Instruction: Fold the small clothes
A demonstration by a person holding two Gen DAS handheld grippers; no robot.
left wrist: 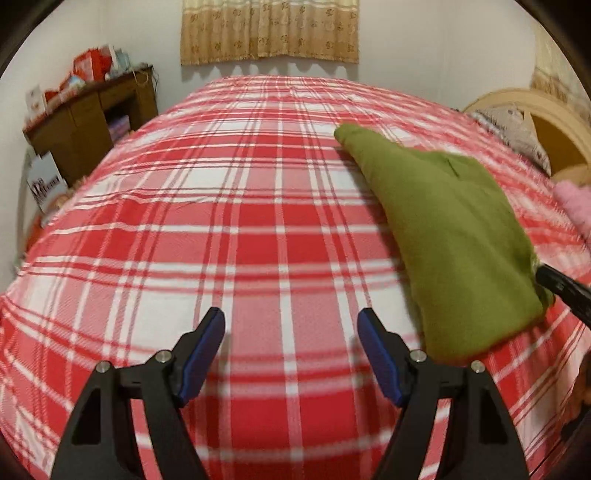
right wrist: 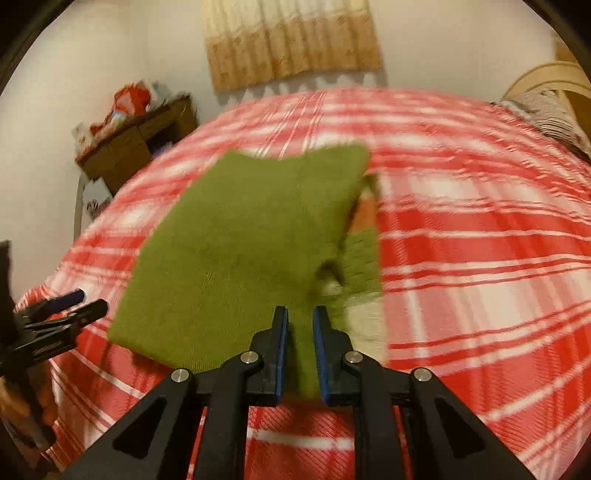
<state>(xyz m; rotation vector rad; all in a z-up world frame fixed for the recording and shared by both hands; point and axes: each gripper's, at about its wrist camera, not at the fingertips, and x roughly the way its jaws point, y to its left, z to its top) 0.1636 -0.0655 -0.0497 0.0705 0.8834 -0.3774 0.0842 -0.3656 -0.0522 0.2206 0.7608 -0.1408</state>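
A folded olive-green garment (left wrist: pixel 454 240) lies on the red and white plaid bed cover (left wrist: pixel 236 229), to the right of my left gripper (left wrist: pixel 291 325), which is open and empty above the cover. My right gripper (right wrist: pixel 300 317) is shut on the near edge of the green garment (right wrist: pixel 251 251) and holds it partly lifted, with a lower layer showing at its right. The right gripper's tip (left wrist: pixel 554 280) shows at the garment's right edge in the left wrist view. The left gripper (right wrist: pixel 81 301) shows at the far left in the right wrist view.
A brown wooden desk (left wrist: pixel 92 118) with red and white items stands at the bed's far left. A curtain (left wrist: pixel 269 29) hangs on the back wall. A headboard (left wrist: pixel 546 122), a pillow (left wrist: pixel 517 133) and a pink cloth (left wrist: pixel 576 203) are at the right.
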